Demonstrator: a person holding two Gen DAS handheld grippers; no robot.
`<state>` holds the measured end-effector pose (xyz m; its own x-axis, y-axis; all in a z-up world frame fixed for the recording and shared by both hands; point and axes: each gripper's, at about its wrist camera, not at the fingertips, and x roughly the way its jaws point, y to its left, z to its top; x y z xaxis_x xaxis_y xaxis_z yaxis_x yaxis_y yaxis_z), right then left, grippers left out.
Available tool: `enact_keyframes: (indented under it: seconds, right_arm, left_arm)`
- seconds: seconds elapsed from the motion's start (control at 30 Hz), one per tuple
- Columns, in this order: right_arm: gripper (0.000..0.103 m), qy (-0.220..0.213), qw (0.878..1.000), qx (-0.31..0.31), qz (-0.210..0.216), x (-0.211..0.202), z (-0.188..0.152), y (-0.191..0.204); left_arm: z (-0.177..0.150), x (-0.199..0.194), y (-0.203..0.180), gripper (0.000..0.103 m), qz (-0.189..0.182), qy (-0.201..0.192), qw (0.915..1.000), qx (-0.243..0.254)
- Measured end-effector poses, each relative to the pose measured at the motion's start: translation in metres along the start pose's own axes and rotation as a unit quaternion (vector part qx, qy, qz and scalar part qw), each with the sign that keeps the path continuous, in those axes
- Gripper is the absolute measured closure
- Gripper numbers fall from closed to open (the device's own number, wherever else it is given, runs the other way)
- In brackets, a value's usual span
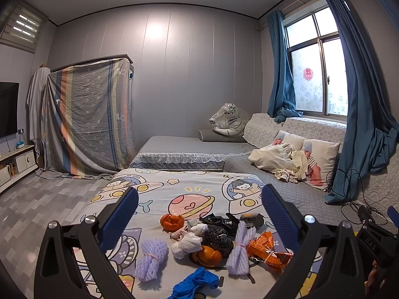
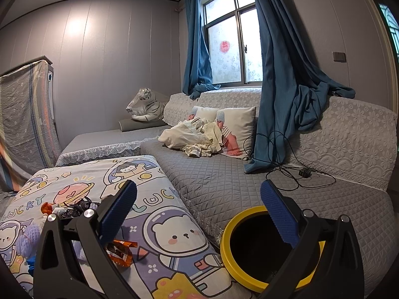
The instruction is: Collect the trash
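Both grippers (image 1: 199, 211) (image 2: 198, 206) agape; trash (image 1: 212, 244) perhaps untouched

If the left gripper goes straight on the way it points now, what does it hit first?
Probably the trash pile on the cartoon sheet: the open left gripper frames the orange peel and black plastic bags between its fingers. Depth is unclear.

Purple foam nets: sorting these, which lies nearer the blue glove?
The rounder purple foam net left of the pile; the longer one lies beside the orange wrapper.

left wrist view over trash pile (image 1: 212, 244), right wrist view beside it
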<state>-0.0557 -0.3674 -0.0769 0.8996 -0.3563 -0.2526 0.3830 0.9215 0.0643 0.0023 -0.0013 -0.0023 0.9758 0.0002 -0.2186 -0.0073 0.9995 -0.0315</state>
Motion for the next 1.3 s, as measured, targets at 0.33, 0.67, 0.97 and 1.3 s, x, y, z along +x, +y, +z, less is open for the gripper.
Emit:
enact_keyframes:
  seconds: [0.33, 0.67, 0.97, 1.3]
  right_arm:
    - [0.008, 0.0, 1.0, -0.005, 0.004, -0.001, 0.003, 0.005]
    - [0.008, -0.001, 1.0, -0.011, 0.013, -0.003, 0.002, 0.011]
    - [0.008, -0.001, 1.0, -0.017, 0.018, -0.002, 0.002, 0.015]
    - [0.008, -0.003, 1.0, -0.02, 0.019, -0.003, 0.003, 0.016]
  left_arm:
    - [0.0, -0.001, 0.001, 0.008, 0.003, 0.001, 1.0, -0.001]
    - [-0.004, -0.002, 0.003, 0.008, 0.004, 0.002, 1.0, -0.003]
    - [-0.006, -0.001, 0.005, 0.008, 0.007, 0.004, 1.0, -0.004]
    - [-0.007, -0.001, 0.005, 0.008, 0.008, 0.004, 1.0, -0.004]
